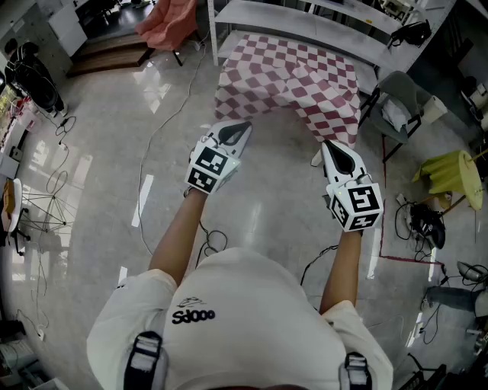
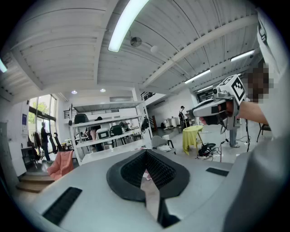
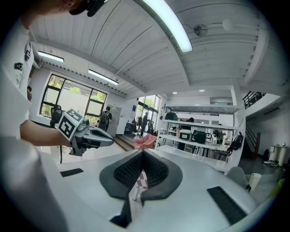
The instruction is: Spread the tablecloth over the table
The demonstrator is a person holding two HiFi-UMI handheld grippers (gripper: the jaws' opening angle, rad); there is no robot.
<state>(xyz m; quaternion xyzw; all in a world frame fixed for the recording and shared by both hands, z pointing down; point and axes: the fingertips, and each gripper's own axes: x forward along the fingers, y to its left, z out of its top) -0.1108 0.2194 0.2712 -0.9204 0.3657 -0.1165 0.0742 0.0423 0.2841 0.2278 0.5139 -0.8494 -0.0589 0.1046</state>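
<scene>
The red-and-white checked tablecloth (image 1: 293, 76) hangs spread in the air in front of me, with its far part lying toward the long white table (image 1: 305, 23). My left gripper (image 1: 241, 128) is shut on the cloth's near left edge. My right gripper (image 1: 329, 146) is shut on the near right corner, which droops beside it. In the left gripper view a thin strip of cloth (image 2: 146, 176) shows between the closed pads. In the right gripper view a checked scrap (image 3: 141, 180) is pinched the same way. Both grippers are at about the same height, side by side.
A pink chair (image 1: 169, 23) stands at the far left and a grey chair (image 1: 400, 99) at the table's right end. A yellow-draped stand (image 1: 454, 175), a black bag (image 1: 427, 222) and loose cables (image 1: 213, 240) lie on the glossy floor. White shelving (image 3: 199, 131) stands behind the table.
</scene>
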